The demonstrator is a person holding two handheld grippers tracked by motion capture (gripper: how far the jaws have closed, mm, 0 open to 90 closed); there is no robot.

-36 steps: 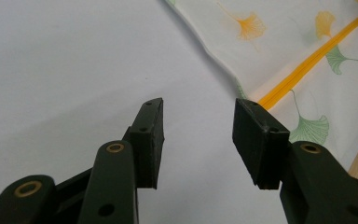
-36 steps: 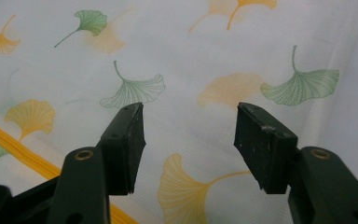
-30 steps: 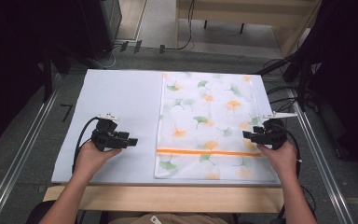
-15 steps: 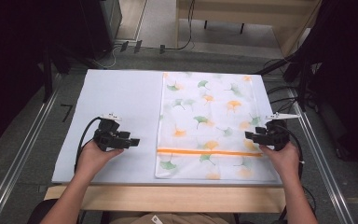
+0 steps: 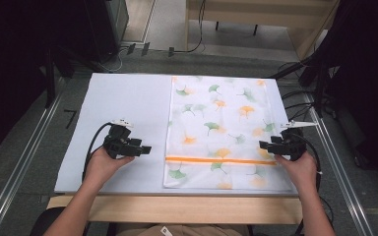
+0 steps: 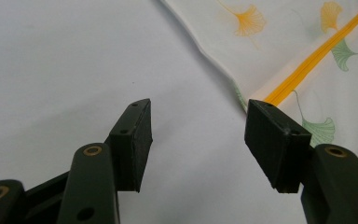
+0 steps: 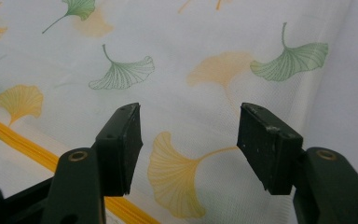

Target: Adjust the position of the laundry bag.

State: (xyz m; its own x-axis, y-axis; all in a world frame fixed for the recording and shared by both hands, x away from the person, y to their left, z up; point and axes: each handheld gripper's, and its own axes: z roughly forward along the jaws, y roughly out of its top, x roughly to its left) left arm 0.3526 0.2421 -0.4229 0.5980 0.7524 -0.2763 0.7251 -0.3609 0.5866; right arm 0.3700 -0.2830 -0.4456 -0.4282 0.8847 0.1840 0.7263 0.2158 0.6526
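Note:
A white cloth (image 5: 216,123) printed with green and orange ginkgo leaves lies flat on the right half of a white mat (image 5: 123,98). An orange stripe (image 5: 216,159) crosses it near the front. My left gripper (image 5: 145,149) hovers over bare mat just left of the cloth, pointing at the stripe's end (image 6: 307,60); its jaws are open and have just been closing a little, with nothing between them (image 6: 198,112). My right gripper (image 5: 263,144) sits at the cloth's right edge, pointing left. It stands open over the leaf print (image 7: 191,112), its jaws having just widened a little.
Metal rails (image 5: 24,162) run along both sides of the table. Black cables (image 5: 300,93) lie off the right edge, and more cables and dark equipment (image 5: 108,24) stand behind. The wooden table edge (image 5: 177,209) is at the front.
My left gripper has edged slightly right, toward the cloth's edge. The right gripper and the cloth have stayed in place.

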